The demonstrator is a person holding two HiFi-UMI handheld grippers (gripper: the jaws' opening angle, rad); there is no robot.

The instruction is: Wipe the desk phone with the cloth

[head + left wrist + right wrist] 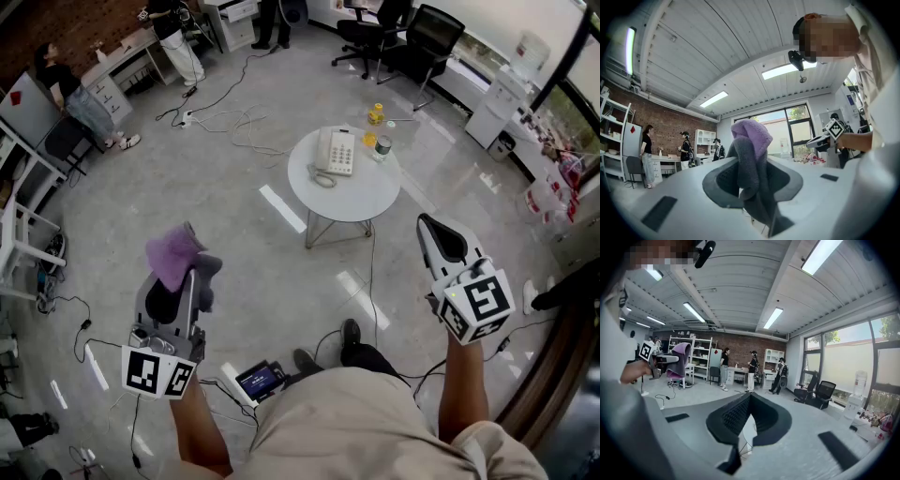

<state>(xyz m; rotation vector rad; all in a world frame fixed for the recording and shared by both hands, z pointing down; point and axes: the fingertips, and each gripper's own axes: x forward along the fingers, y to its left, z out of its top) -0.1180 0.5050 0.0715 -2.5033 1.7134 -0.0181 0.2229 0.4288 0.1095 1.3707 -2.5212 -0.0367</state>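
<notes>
A cream desk phone (pixel 336 153) lies on a small round white table (pixel 361 199) well ahead of me. My left gripper (pixel 190 258) is held up at the lower left, shut on a purple and grey cloth (pixel 175 258) that bunches out past its tips; the same cloth (pixel 751 164) fills the jaws in the left gripper view. My right gripper (pixel 437 232) hovers at the lower right, shut with nothing in it, its jaws meeting in the right gripper view (pixel 749 405). Both grippers are far short of the table.
On the table beside the phone stand a yellow bottle (pixel 376 114), a yellow cup (pixel 369 141) and a small can (pixel 382 148). Cables (pixel 234 122) trail over the grey floor. Black office chairs (pixel 412 42) and people at desks (pixel 178 37) are at the back. A device (pixel 258 382) hangs at my waist.
</notes>
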